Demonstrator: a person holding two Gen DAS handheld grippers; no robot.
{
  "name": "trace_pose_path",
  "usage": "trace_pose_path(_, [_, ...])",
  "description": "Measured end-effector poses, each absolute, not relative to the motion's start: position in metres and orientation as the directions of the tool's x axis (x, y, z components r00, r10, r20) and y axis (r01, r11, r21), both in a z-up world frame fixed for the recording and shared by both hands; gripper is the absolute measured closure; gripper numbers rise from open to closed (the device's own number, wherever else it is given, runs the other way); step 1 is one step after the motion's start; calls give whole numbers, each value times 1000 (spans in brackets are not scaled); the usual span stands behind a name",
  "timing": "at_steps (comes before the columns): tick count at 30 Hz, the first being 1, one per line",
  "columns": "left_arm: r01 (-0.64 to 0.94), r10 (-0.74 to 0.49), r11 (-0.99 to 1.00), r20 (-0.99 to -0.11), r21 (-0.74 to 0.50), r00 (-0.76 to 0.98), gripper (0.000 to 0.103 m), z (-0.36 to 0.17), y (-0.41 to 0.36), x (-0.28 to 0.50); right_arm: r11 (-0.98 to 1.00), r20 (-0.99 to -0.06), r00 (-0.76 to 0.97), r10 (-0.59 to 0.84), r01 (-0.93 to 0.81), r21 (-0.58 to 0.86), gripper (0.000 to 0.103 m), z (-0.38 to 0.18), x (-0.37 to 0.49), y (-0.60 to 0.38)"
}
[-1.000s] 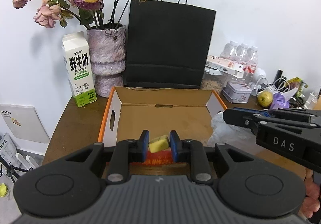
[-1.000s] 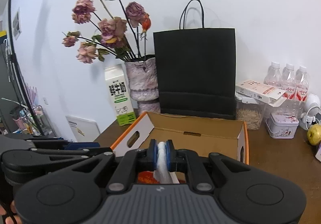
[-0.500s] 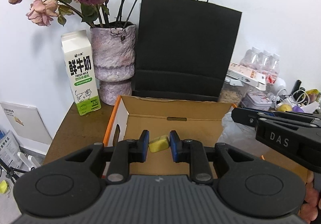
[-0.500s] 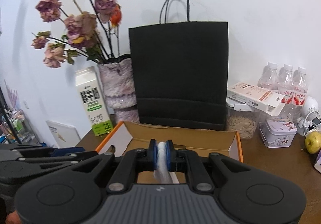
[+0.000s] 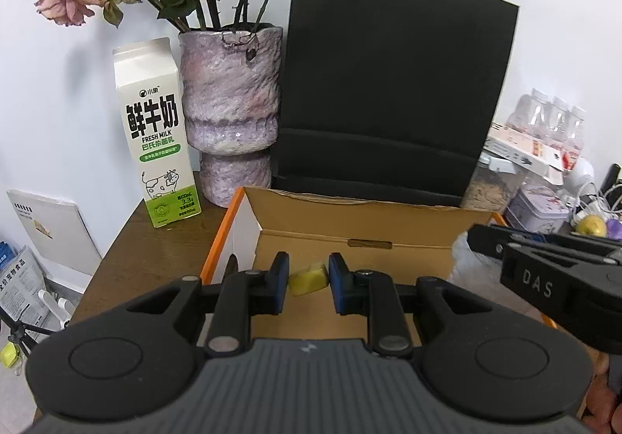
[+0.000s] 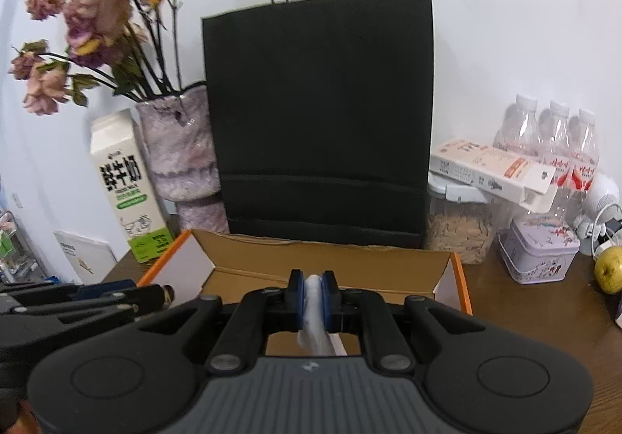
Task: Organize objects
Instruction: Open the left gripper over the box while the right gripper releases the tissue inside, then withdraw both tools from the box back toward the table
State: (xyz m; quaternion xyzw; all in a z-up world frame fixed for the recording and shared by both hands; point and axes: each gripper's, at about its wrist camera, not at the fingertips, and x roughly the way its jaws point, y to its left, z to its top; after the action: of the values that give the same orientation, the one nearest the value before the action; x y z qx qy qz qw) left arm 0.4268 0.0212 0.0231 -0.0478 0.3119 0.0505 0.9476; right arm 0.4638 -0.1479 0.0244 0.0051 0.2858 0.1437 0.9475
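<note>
My left gripper (image 5: 309,280) is shut on a small yellow block (image 5: 308,279) and holds it over the open cardboard box (image 5: 361,228). My right gripper (image 6: 312,294) is shut on a white plastic bag (image 6: 315,321), which hangs down between its pads over the same box (image 6: 330,259). The right gripper also shows at the right of the left wrist view (image 5: 552,270), with the bag (image 5: 464,259) bulging below it. The left gripper shows at the left of the right wrist view (image 6: 97,298).
Behind the box stand a tall black paper bag (image 6: 318,123), a purple vase of dried roses (image 5: 231,115) and a milk carton (image 5: 155,146). To the right are water bottles (image 6: 556,138), a jar (image 6: 458,228), a tin (image 6: 538,257) and a yellow-green fruit (image 6: 609,268).
Both grippers have moved forward over the box toward the black bag, each still holding its object. The scene behind looms larger.
</note>
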Motion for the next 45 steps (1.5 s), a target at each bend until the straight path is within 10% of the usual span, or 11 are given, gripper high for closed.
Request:
trace_pose_path(6, [-167,105,985,-598,-49,795,70,11,30,438,966,-564,785,256,-230,118,88,6,480,-158])
trace_pose_path(10, [-184,123,982,-593,-44,796,49,8,35,441,970,-572,784,242,-214,117,51,-2,485,-164])
trace_pose_path(17, [-199,150,980,-568,-25,809,0,5,37,440,971,-579,780,237,-216,105,10,-8,484,-169])
trace_pose_path(19, [-205,152,978,-558,-34,815,0,6,39,438,971,-587,774,236,-216,106,2,-8,485,-170])
trace_pose_path(45, [-225,148,972,-567,-67,811,0,34,37,390,971,-591,772,235,-214,107,0,20,437,-179])
